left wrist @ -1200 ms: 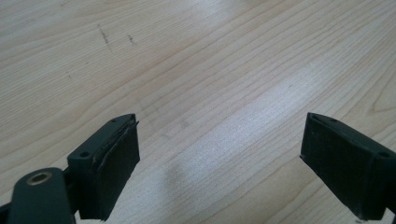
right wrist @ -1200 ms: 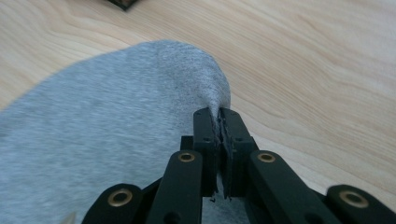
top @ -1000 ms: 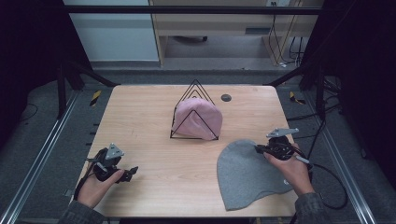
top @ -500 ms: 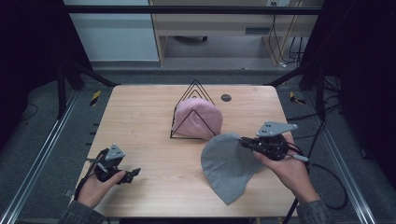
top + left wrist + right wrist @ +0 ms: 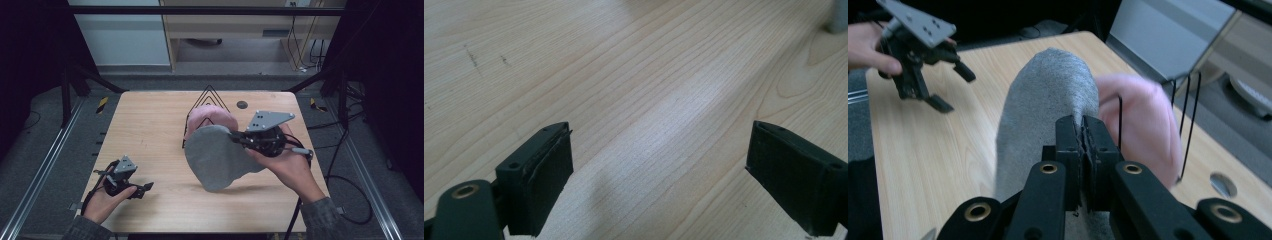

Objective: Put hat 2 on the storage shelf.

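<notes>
left gripper (image 5: 146, 188): lower left of the high view, resting low on the table (image 5: 150, 135) in the person's left hand (image 5: 102, 202). its jaws stand wide apart with bare wood between them in the left gripper view, so it holds nothing; it looks parked out of the way while the other hand works.

grey beanie (image 5: 217, 155): centre of the high view, lifted by one edge so the rest hangs down, its lower end at or just above the wood. held this way it appears to be on its way to the rack behind it.

pink beanie (image 5: 212, 116): just behind the grey one, upper centre, draped over the black wire stand (image 5: 209, 92), which props it up in a rounded shape. whether the grey fabric touches the pink is hard to tell, since they overlap in the frame.

right gripper (image 5: 234, 136): right of centre, carried above the table in the right hand (image 5: 285, 162). in the right gripper view its jaws are pressed together on the grey knit, a firm pinch at the rim that lets the cap dangle free.

small dark hole (image 5: 242, 104): upper right part of the tabletop, apart from the caps.
</notes>
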Demonstrator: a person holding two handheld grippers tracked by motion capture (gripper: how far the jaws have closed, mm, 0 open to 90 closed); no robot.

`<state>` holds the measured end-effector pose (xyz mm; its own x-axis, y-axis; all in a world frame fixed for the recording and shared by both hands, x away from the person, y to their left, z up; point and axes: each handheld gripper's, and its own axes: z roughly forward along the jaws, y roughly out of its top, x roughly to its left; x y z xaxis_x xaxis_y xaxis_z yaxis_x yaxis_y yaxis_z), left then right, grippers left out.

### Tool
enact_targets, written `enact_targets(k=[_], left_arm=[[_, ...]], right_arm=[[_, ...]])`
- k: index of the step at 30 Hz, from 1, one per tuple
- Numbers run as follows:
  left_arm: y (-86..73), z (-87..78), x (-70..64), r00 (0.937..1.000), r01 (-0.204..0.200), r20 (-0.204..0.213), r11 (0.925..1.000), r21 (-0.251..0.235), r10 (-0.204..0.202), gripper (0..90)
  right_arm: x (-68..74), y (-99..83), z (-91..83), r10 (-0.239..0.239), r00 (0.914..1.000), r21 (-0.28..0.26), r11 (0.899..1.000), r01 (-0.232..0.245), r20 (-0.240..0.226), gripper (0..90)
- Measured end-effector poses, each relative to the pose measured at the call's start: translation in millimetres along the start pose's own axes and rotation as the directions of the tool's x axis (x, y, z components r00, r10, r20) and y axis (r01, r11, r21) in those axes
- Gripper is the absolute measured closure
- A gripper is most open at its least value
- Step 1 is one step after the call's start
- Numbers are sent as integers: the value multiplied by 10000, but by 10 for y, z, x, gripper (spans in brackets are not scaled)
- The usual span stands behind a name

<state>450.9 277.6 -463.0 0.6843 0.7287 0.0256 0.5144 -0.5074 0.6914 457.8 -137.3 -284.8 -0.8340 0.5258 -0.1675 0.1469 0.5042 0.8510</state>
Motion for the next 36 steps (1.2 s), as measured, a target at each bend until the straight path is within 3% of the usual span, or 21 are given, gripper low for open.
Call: enact_targets(k=[9,15,24,30,36], left_arm=[[14,-3,-29,9999,-84,122,9999,-75,85,105],[95,-60,-95,9998,-85,195,9984,-550,96,118],[469,-178,-223,9960,-826,249,9901,-1134,859,133],[758,-225,-224,9951,-784,461,9827,-1680,873,150],[970,-232,-241,9925,-1030,459,9767,-1884,1135,174]], right_arm=[[79,355,188,-445,9986,-240,9988,438,-302,869],[129,483,285,-587,9974,-266,9980,576,-423,869],[229,578,396,-687,9947,-268,9974,668,-761,869],[291,611,460,-736,9932,-186,9972,722,-900,868],[331,627,503,-774,9913,-198,9969,757,-1063,868]])
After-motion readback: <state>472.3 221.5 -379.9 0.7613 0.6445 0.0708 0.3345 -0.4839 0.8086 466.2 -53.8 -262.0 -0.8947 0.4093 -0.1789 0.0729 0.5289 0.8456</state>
